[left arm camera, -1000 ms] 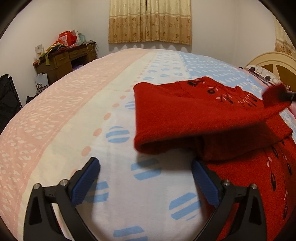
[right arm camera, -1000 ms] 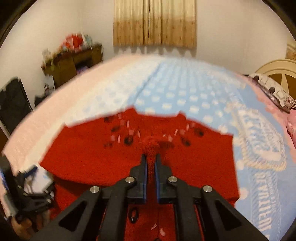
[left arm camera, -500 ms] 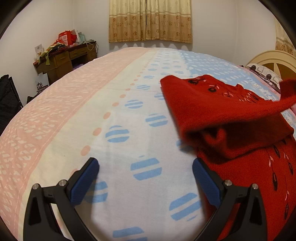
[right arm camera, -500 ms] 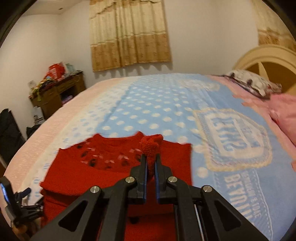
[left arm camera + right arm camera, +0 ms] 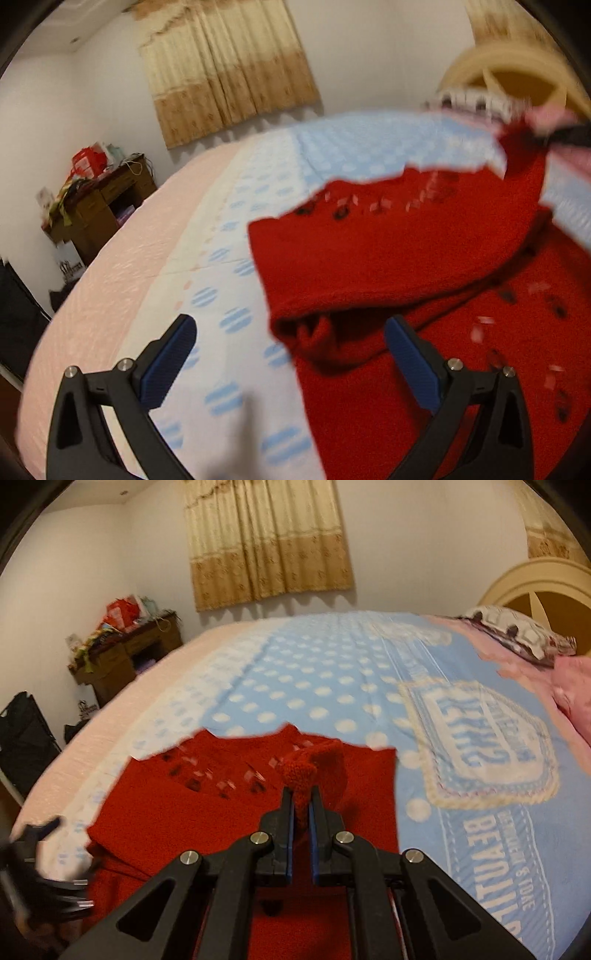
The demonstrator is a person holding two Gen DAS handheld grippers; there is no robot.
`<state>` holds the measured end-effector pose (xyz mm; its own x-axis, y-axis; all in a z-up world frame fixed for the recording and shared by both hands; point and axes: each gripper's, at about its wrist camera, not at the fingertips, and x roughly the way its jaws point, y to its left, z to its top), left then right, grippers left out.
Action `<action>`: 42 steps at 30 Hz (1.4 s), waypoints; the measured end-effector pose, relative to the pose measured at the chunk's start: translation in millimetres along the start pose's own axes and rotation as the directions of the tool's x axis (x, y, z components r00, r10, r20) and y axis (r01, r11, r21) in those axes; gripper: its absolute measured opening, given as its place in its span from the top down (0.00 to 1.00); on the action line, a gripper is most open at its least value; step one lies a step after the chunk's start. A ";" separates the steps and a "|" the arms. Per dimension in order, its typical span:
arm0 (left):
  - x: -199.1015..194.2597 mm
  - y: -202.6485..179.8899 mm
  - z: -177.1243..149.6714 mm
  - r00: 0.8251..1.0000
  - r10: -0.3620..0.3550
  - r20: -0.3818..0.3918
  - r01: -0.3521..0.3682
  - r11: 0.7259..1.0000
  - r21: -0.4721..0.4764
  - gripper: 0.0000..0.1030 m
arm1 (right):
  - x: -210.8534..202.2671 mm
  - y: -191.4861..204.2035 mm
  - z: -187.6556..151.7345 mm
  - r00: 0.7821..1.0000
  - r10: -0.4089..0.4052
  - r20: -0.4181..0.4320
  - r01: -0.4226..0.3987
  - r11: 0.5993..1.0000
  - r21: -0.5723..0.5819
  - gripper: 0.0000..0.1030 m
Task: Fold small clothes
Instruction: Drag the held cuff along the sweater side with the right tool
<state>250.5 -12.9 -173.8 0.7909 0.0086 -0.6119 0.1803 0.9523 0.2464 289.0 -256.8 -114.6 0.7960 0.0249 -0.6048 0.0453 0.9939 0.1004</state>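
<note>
A small red knitted sweater (image 5: 406,258) with dark and white patterning lies on the bed; it also shows in the right wrist view (image 5: 184,812). Its left side is folded over the body, forming a thick fold edge (image 5: 321,325). My right gripper (image 5: 302,801) is shut on a bunched piece of the red sweater and holds it above the garment; it appears blurred at the far right of the left wrist view (image 5: 569,134). My left gripper (image 5: 288,339) is open and empty, hovering just in front of the fold edge, its right finger over the red fabric.
The bed cover (image 5: 332,686) is blue with white dots, with a pink strip (image 5: 122,266) on the left. A cluttered wooden desk (image 5: 99,206) stands by the far wall. A pillow (image 5: 517,631) and cream headboard (image 5: 535,583) are at the right.
My right gripper has carried the pinched sweater part further right, drawing the folded layer across. My left gripper has tilted and shifted right toward the fold edge, still open.
</note>
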 end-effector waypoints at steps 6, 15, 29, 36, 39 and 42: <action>46.6 47.7 1.7 0.987 0.067 -0.147 -0.095 0.976 -0.197 0.00 | -28.2 -2.2 15.3 0.997 0.004 0.080 -0.004 1.000 -0.006 0.94; 47.2 70.8 -25.0 0.985 -0.030 -0.168 -0.036 0.926 -0.375 0.00 | 17.9 -50.2 -32.0 0.997 -0.044 -0.063 0.049 0.994 0.095 0.94; 41.1 69.8 -29.6 0.986 -0.079 -0.149 0.016 0.924 -0.381 0.00 | 17.5 -99.1 -75.8 0.980 -0.032 -0.196 0.084 0.961 0.265 0.56; 39.3 67.4 -31.0 0.988 -0.068 -0.137 0.012 0.927 -0.376 0.00 | 20.5 -111.4 -47.2 0.989 0.036 -0.146 0.009 0.955 0.295 0.56; 39.6 67.7 -32.1 0.989 -0.068 -0.134 0.013 0.926 -0.376 0.00 | 54.5 -115.1 -40.4 0.956 0.141 -0.258 -0.048 0.941 0.336 0.66; 39.4 68.1 -32.4 0.989 -0.068 -0.133 0.012 0.924 -0.382 0.00 | 54.5 -98.9 -32.0 0.968 0.062 -0.243 -0.003 0.972 0.235 0.90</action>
<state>275.0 62.2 -205.5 0.6923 -0.0158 -0.7215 -0.0470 0.9967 -0.0669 308.6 -350.3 -182.7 0.6266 0.1117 -0.7713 0.1836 0.9406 0.2854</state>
